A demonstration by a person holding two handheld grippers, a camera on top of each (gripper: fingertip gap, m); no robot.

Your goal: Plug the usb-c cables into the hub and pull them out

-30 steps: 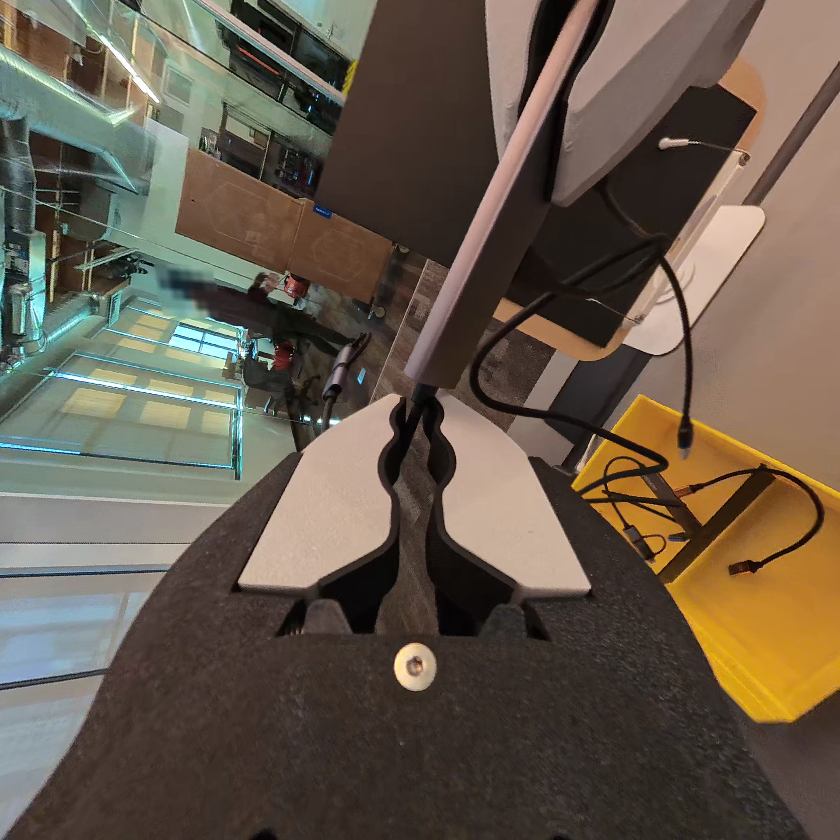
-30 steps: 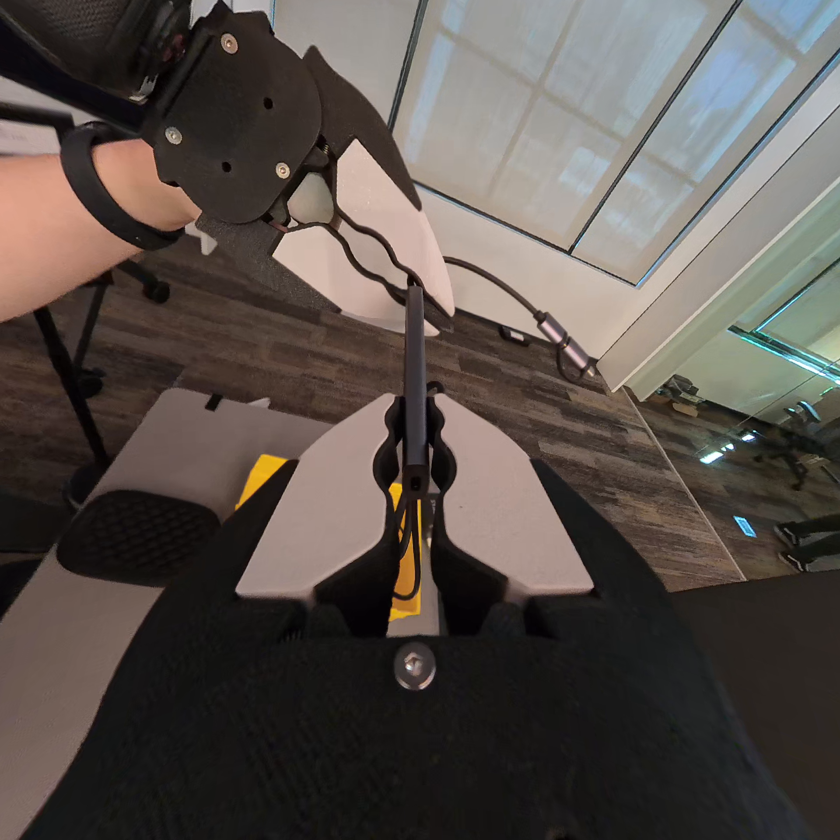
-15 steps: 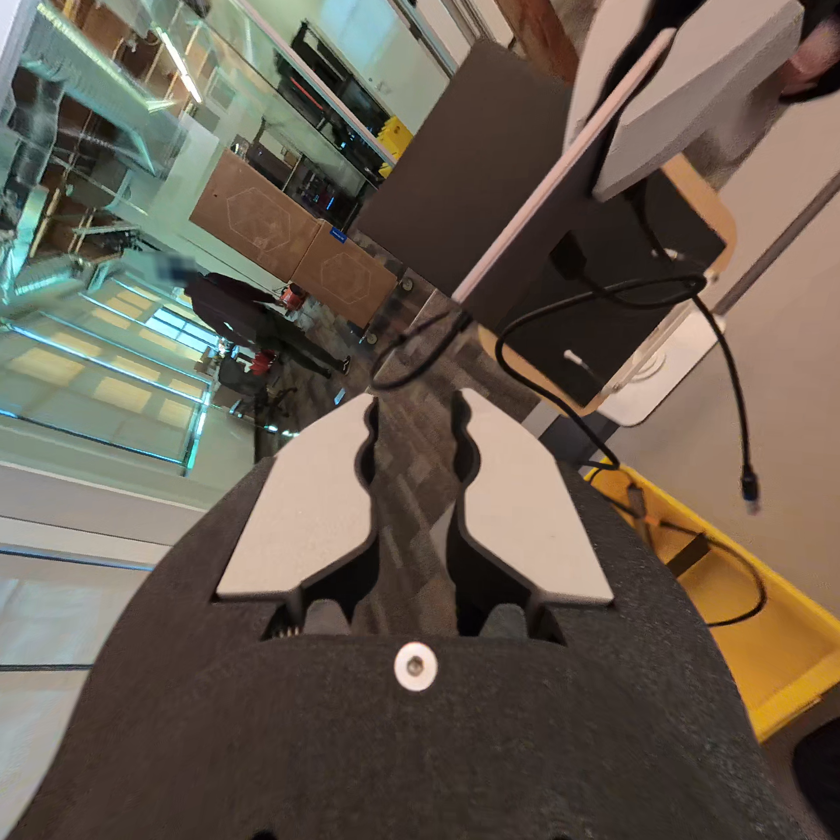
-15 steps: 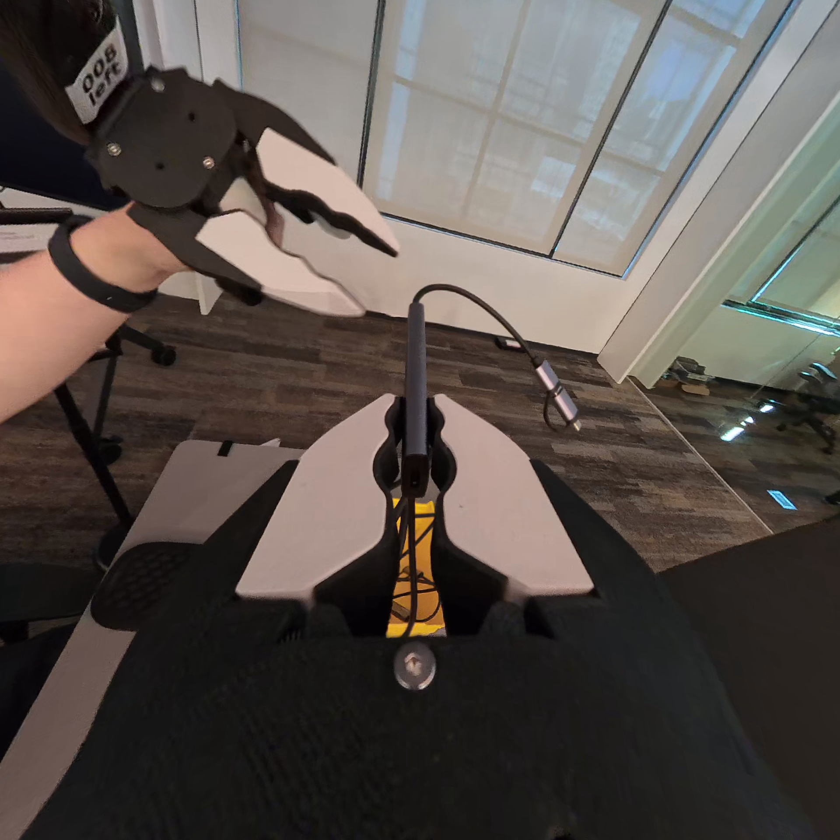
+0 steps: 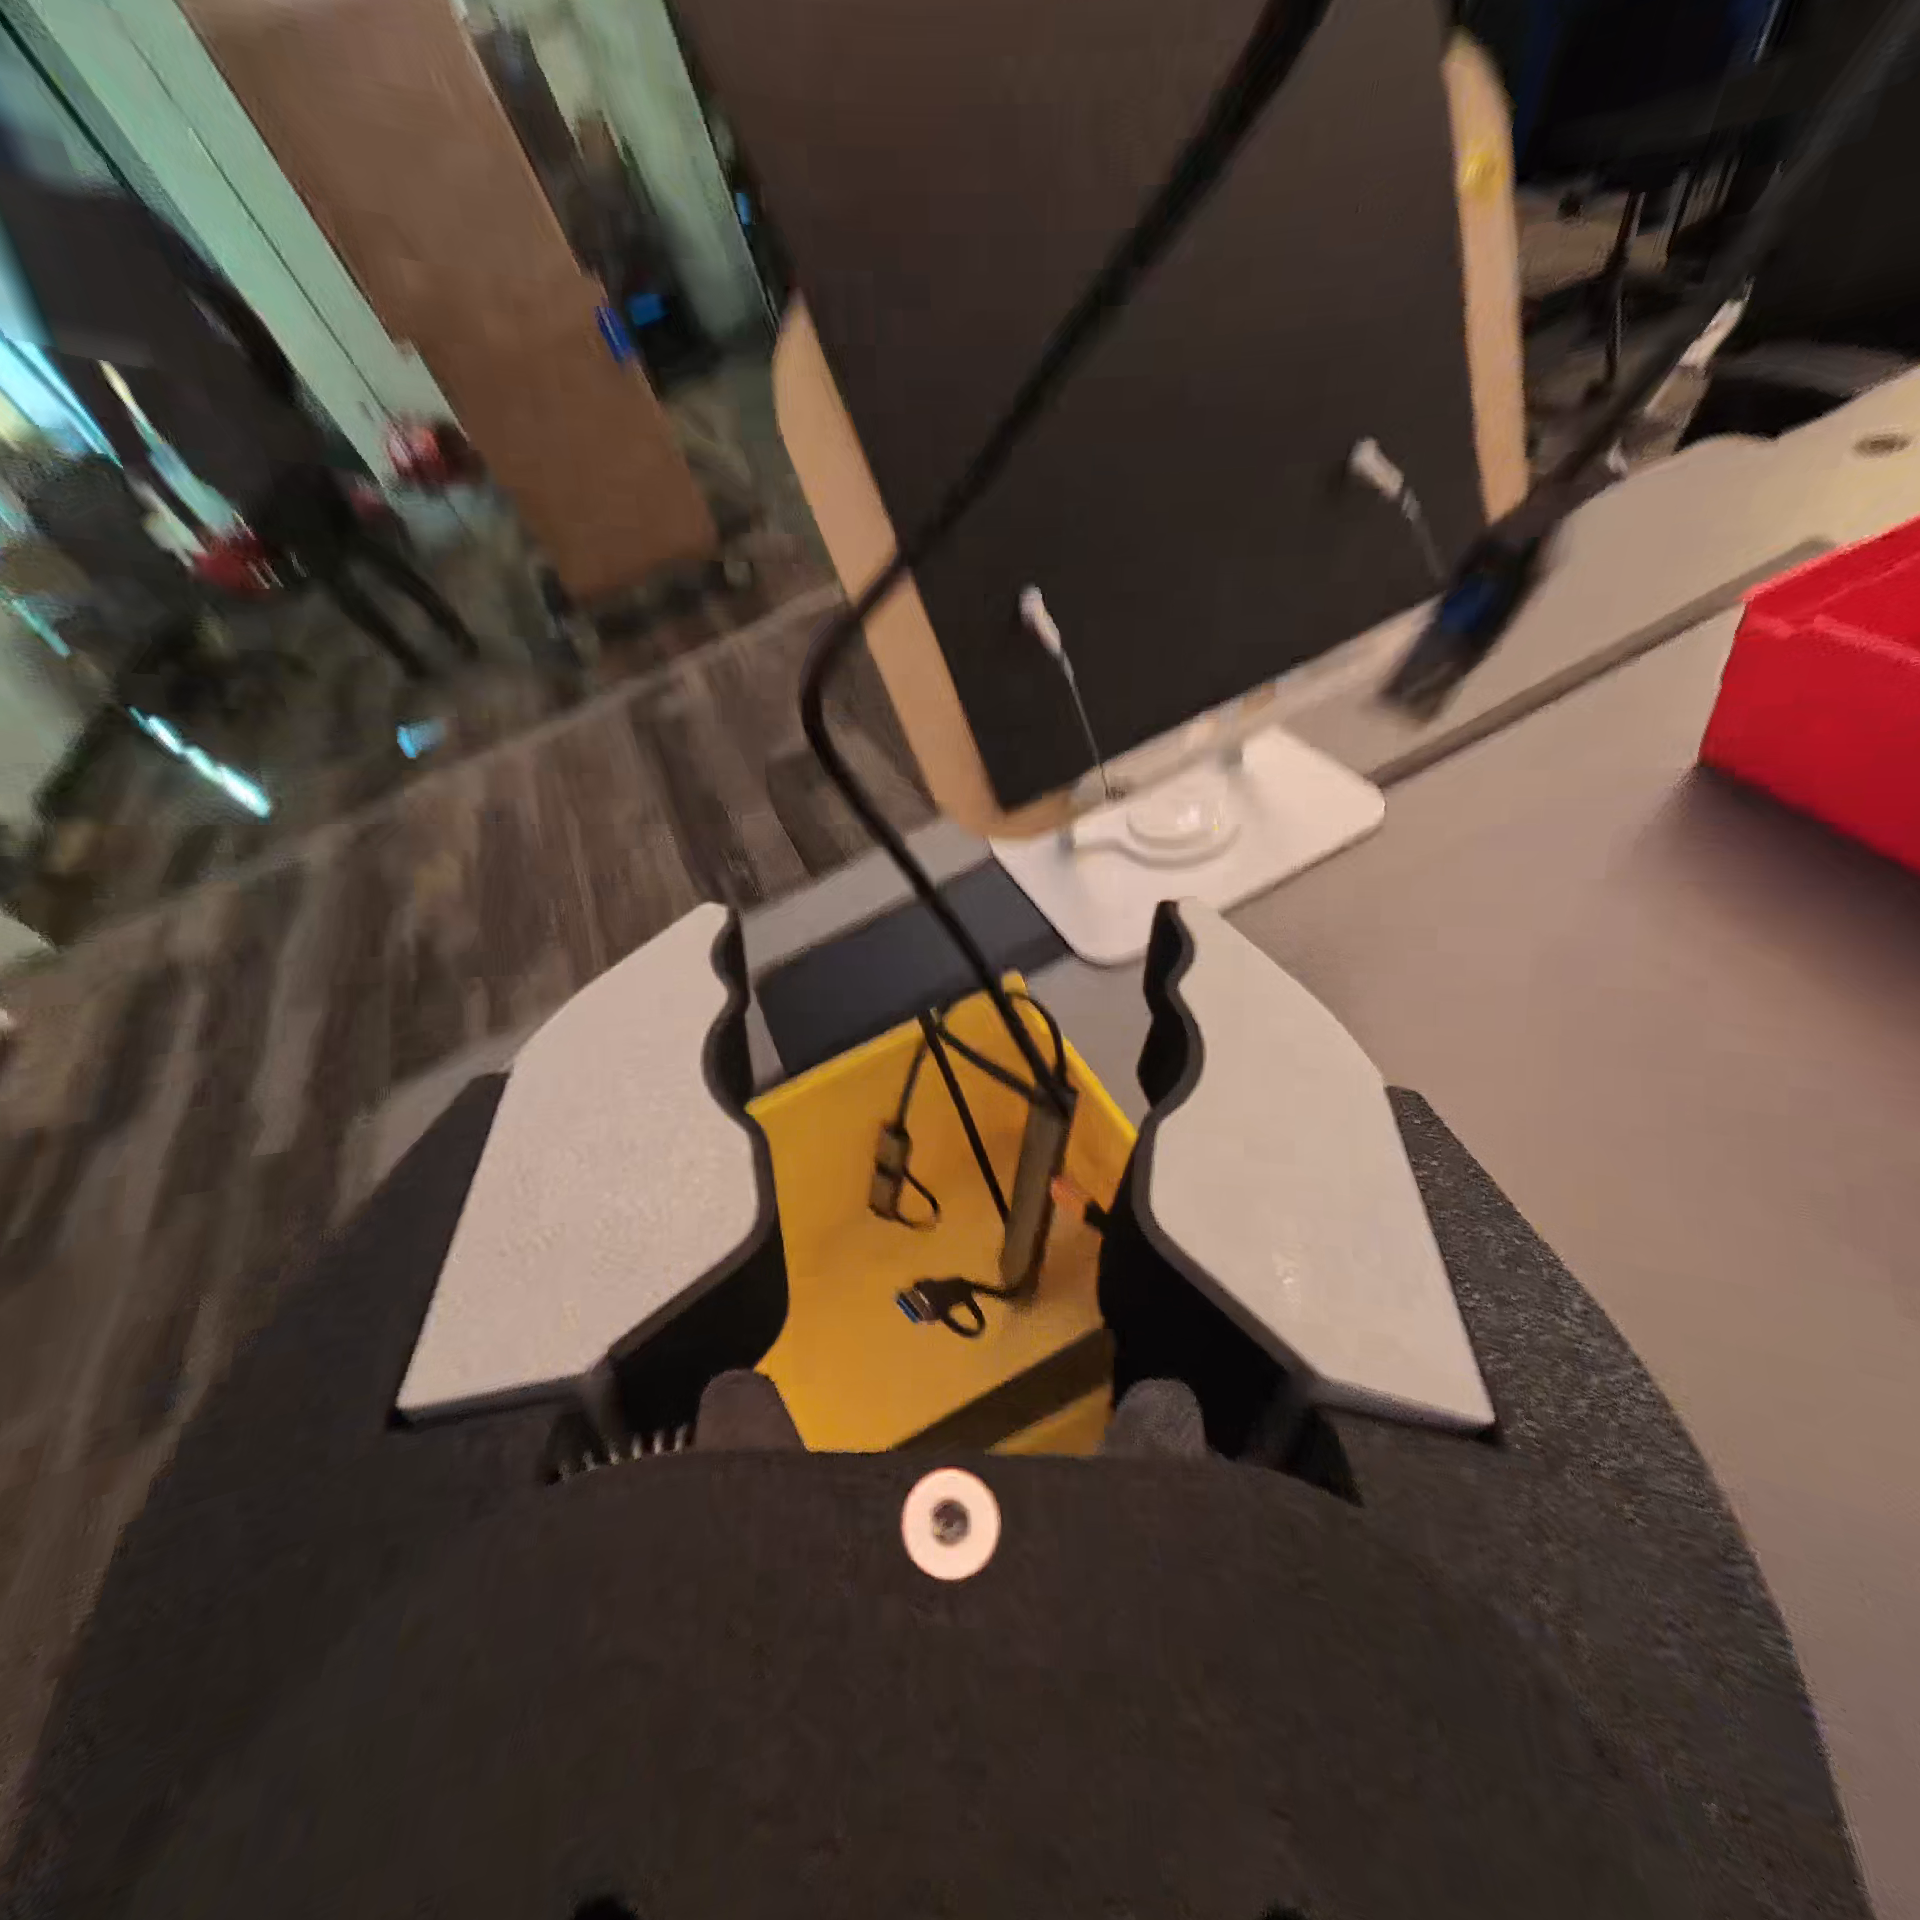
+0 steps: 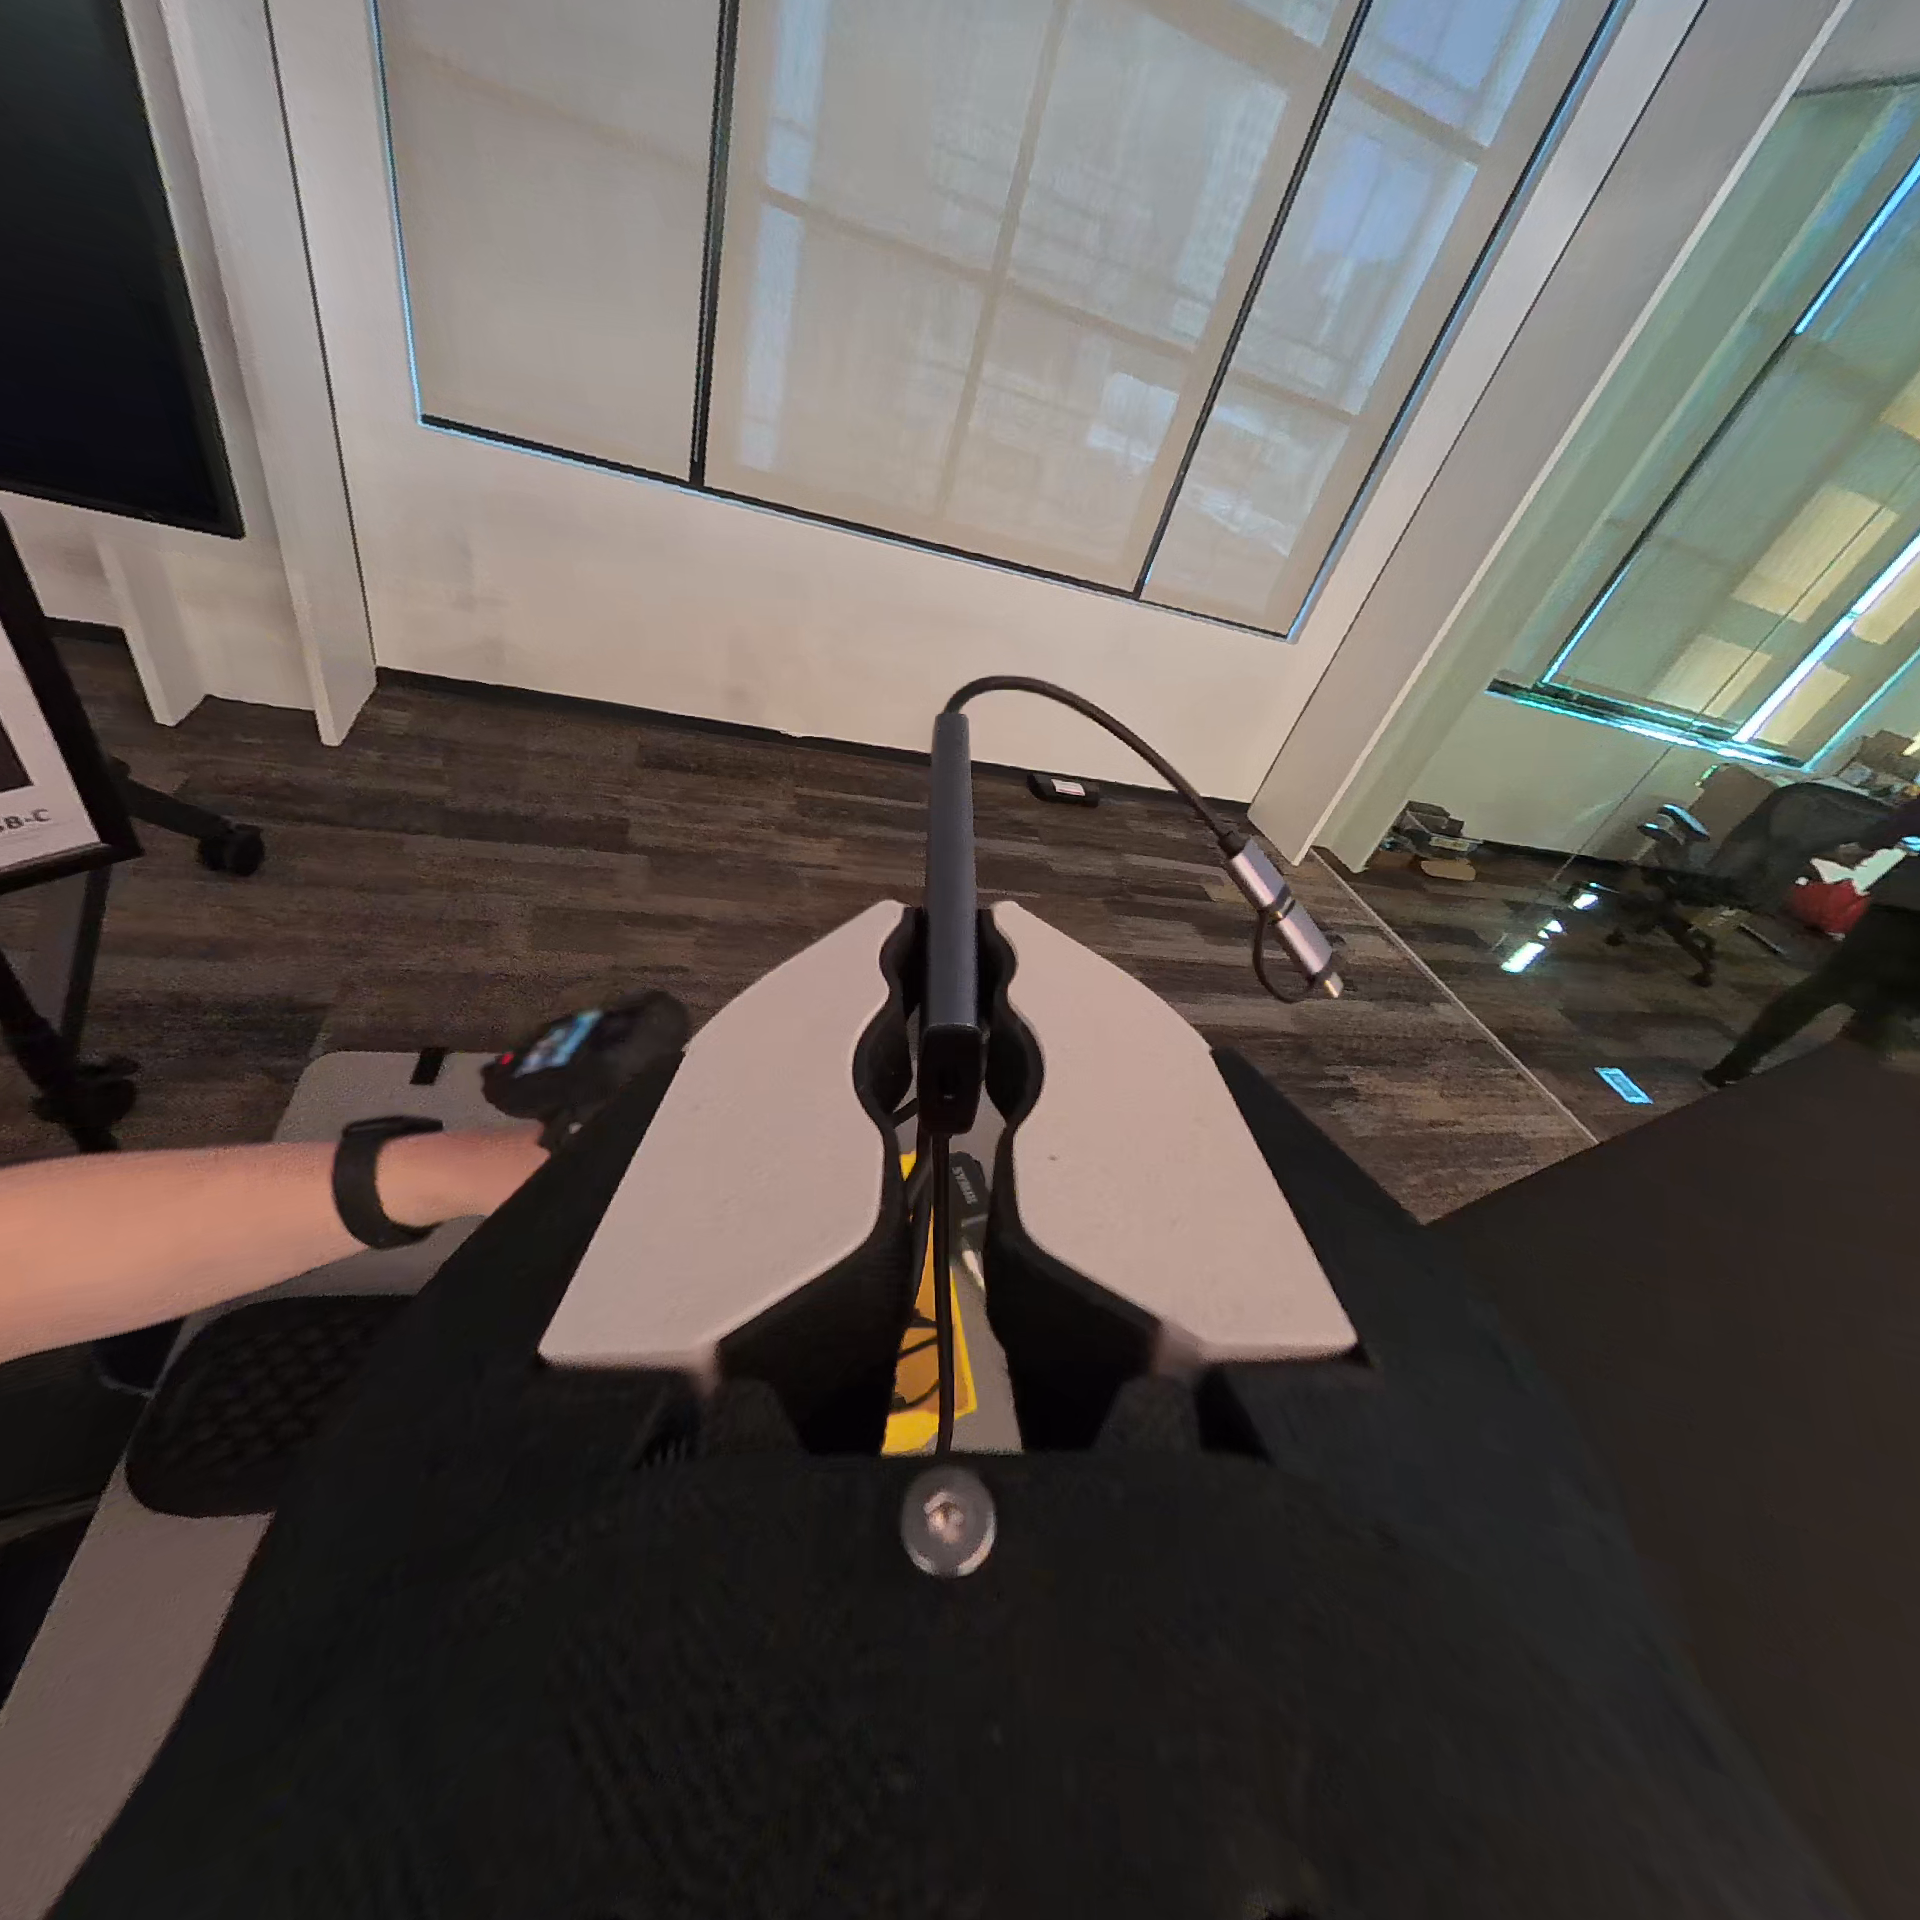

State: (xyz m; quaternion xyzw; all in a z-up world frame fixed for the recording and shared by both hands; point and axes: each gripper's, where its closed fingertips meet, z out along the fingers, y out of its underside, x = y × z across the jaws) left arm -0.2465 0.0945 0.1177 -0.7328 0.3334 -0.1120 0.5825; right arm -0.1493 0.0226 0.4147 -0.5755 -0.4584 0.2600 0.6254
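My right gripper [image 6: 951, 914] is shut on a slim dark hub [image 6: 951, 831] and holds it in the air, pointing away. The hub's short lead ends in a silver plug [image 6: 1288, 920] that hangs to the right. A black cable [image 6: 940, 1299] leaves the hub's near end and drops between my fingers. My left gripper [image 5: 945, 925] is open and empty above a yellow bin [image 5: 862, 1351]. The black cable [image 5: 883, 831] hangs from above into the bin. A second grey hub [image 5: 1039, 1184] and loose plugs [image 5: 888, 1169] lie in the bin.
A red bin [image 5: 1829, 717] stands at the right on the grey table [image 5: 1558, 1039]. A black panel on a white stand [image 5: 1195, 831] rises behind the yellow bin. The person's left forearm [image 6: 208, 1216] reaches in low at the left of the right wrist view. My hands' fingertips stand some 30 cm from each other.
My left gripper let go of the hub's far end, opened, and swung down over the yellow bin. My right gripper still holds the hub.
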